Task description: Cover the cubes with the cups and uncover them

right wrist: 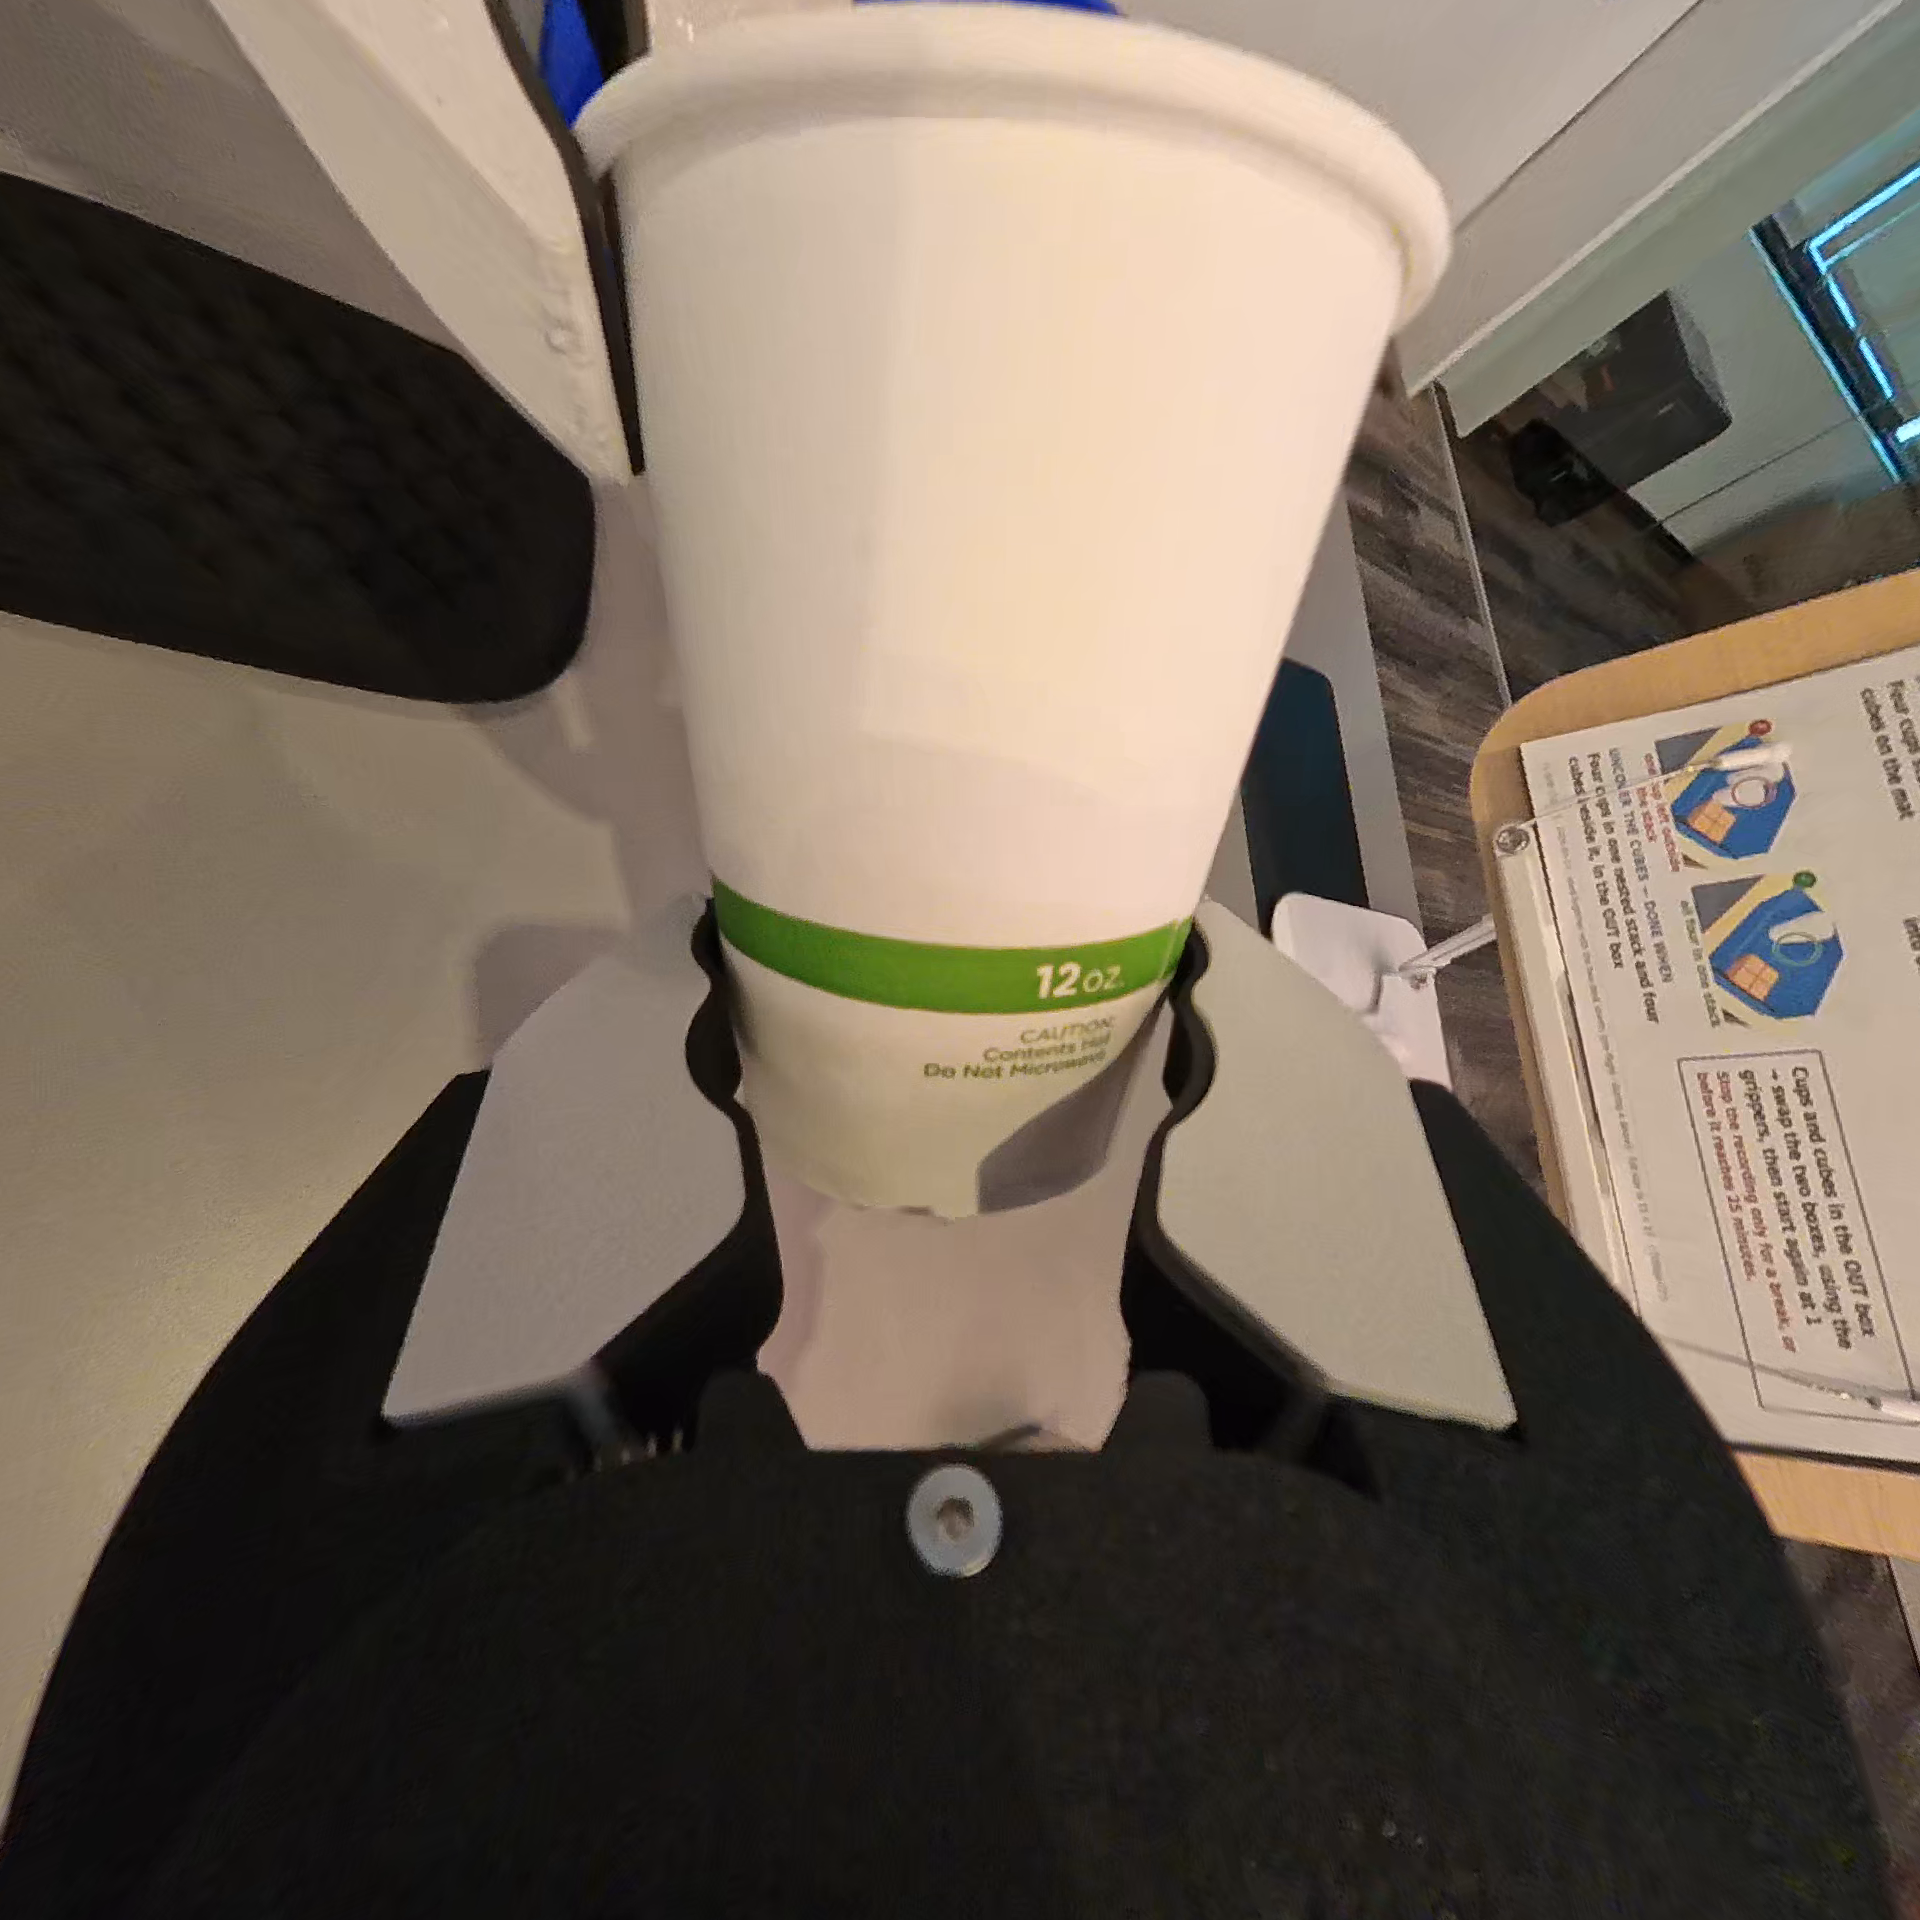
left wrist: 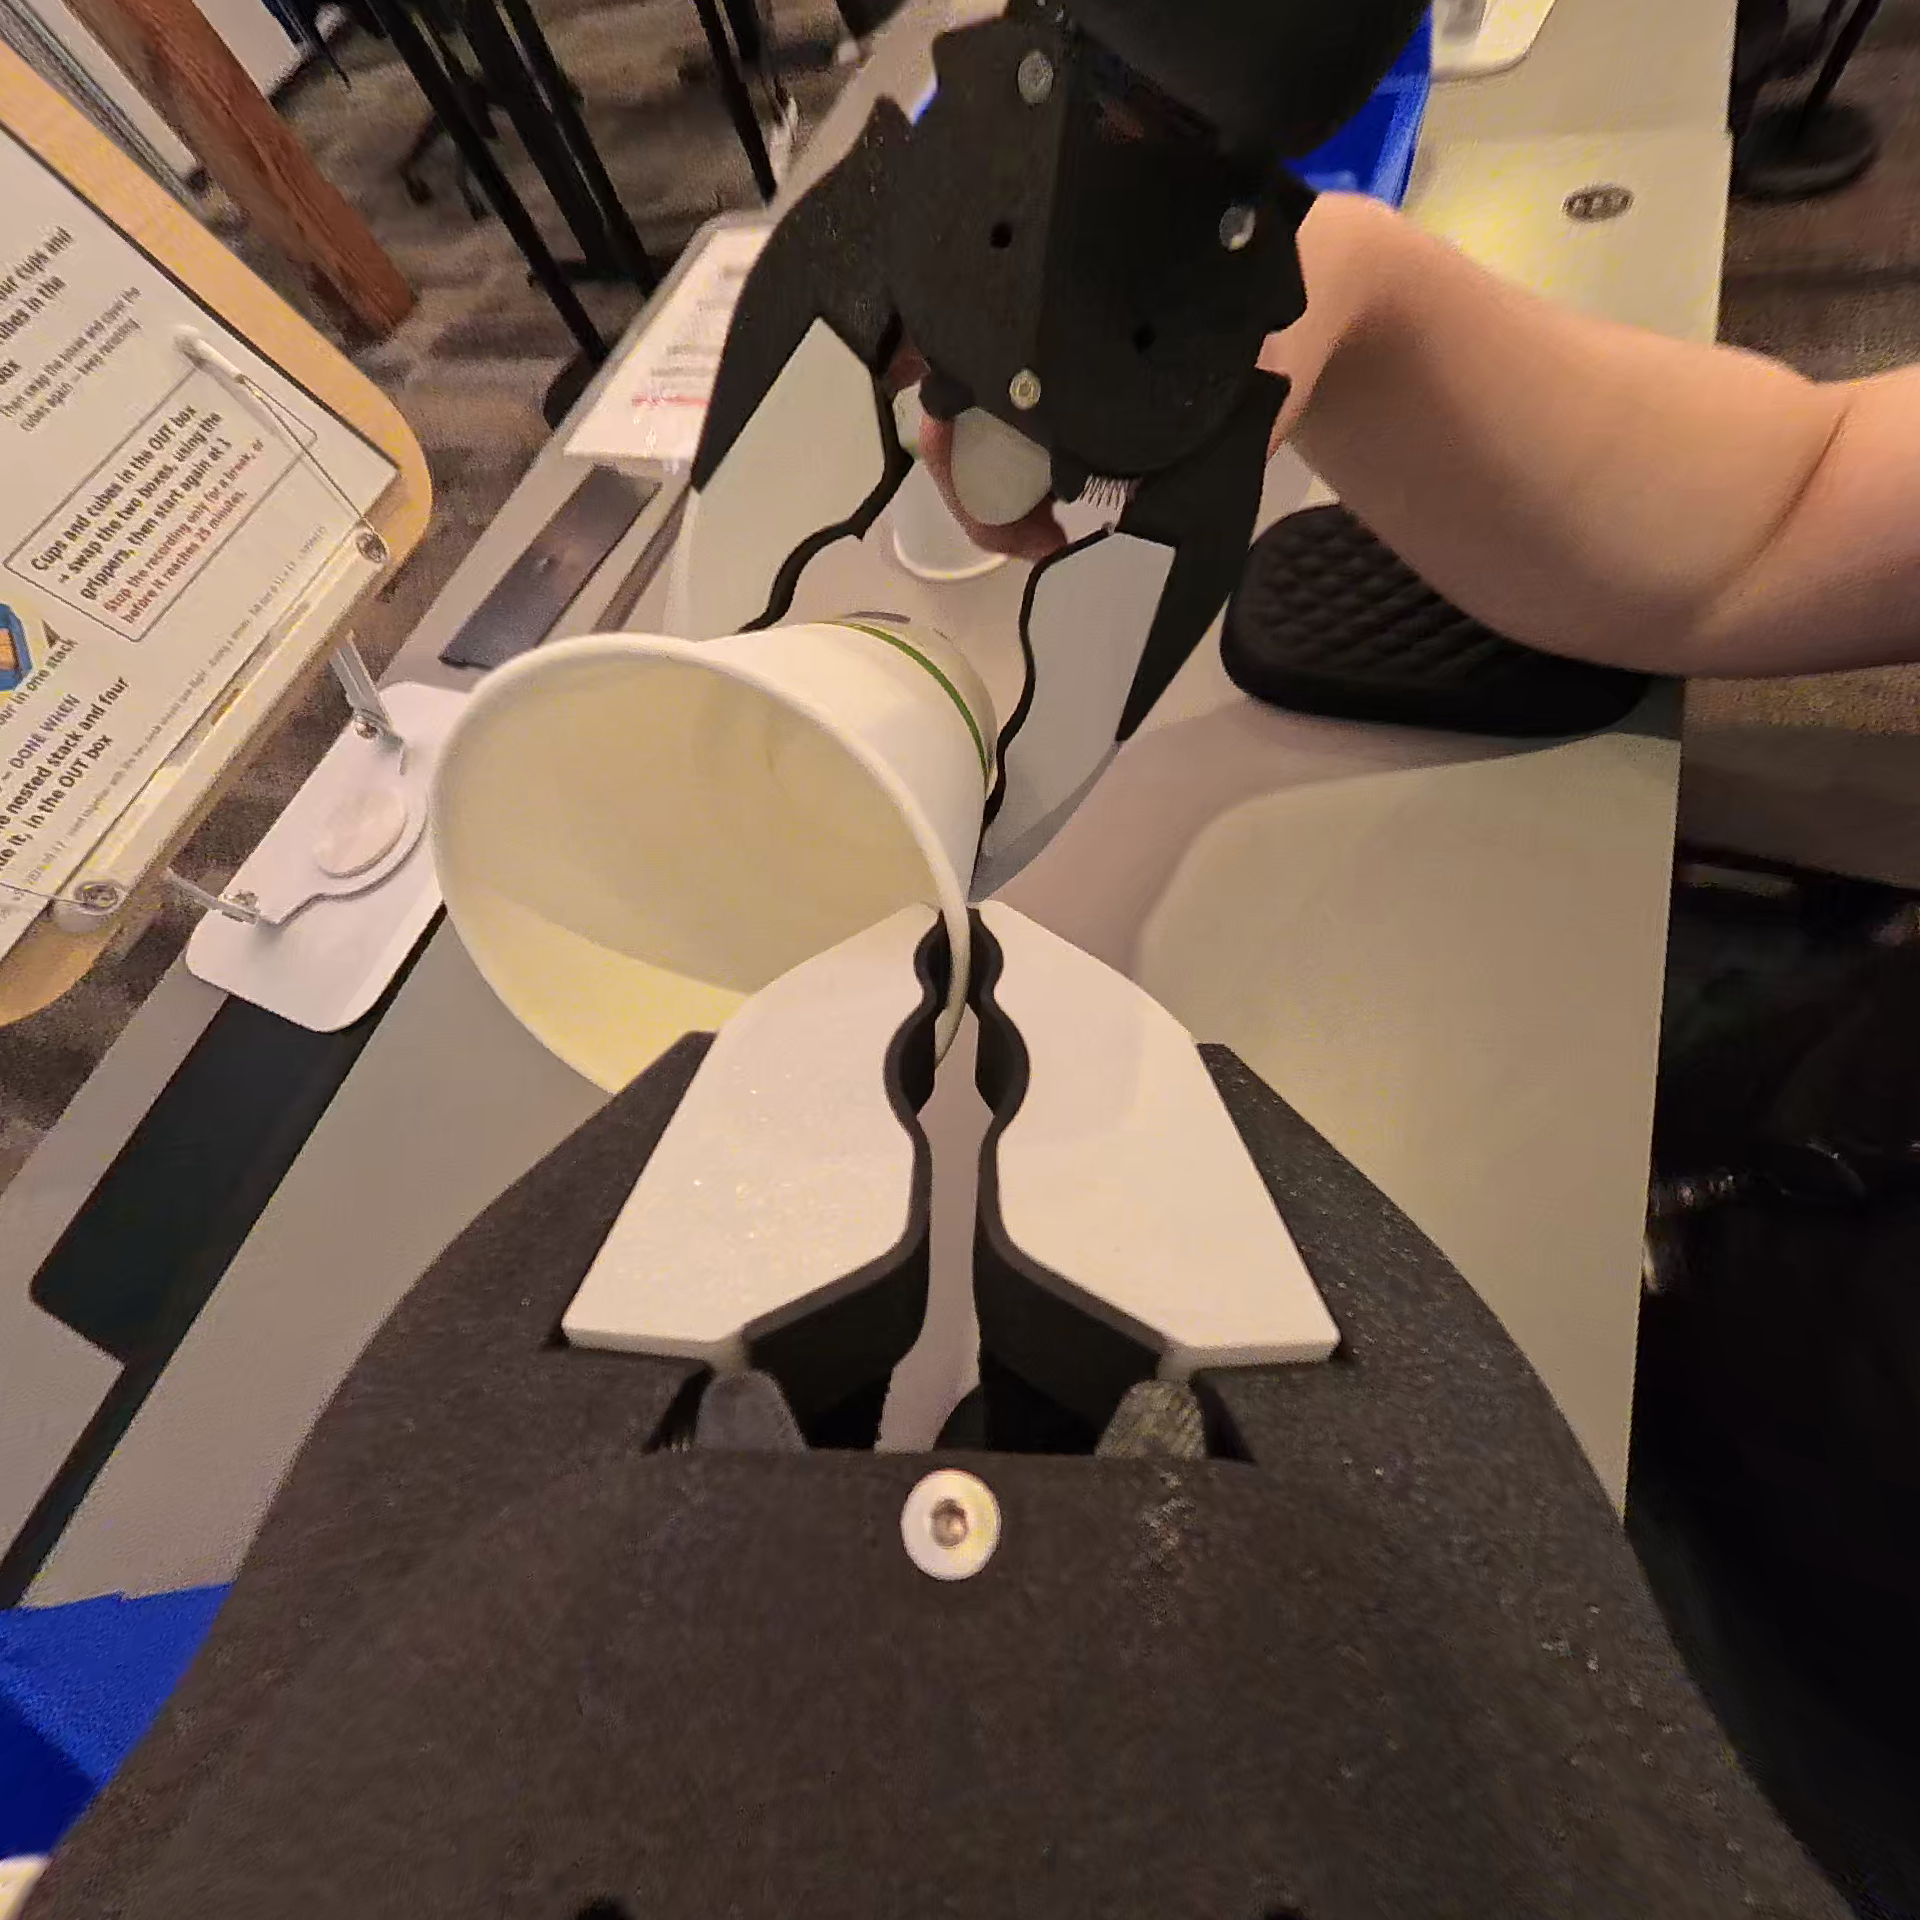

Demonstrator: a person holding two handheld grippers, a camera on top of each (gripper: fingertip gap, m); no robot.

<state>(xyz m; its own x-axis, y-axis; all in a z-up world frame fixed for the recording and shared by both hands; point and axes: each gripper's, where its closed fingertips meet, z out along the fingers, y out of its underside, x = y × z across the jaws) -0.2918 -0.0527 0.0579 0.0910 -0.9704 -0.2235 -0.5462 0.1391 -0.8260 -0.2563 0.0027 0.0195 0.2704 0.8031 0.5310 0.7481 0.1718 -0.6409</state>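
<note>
hiding cubes (unseen): both grippers' cup [left wrist: 717,790]

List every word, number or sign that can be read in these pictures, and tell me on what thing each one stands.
I do not copy out writing; this is where it stands.
Paper cup, on its green band: short white print, legible.
Paper cup, under the band: small grey lines, partly blurred.
Instruction sheet on the wooden board: black and red print with small pictures, legible.
Paper on the far table: too blurred to read.
</note>
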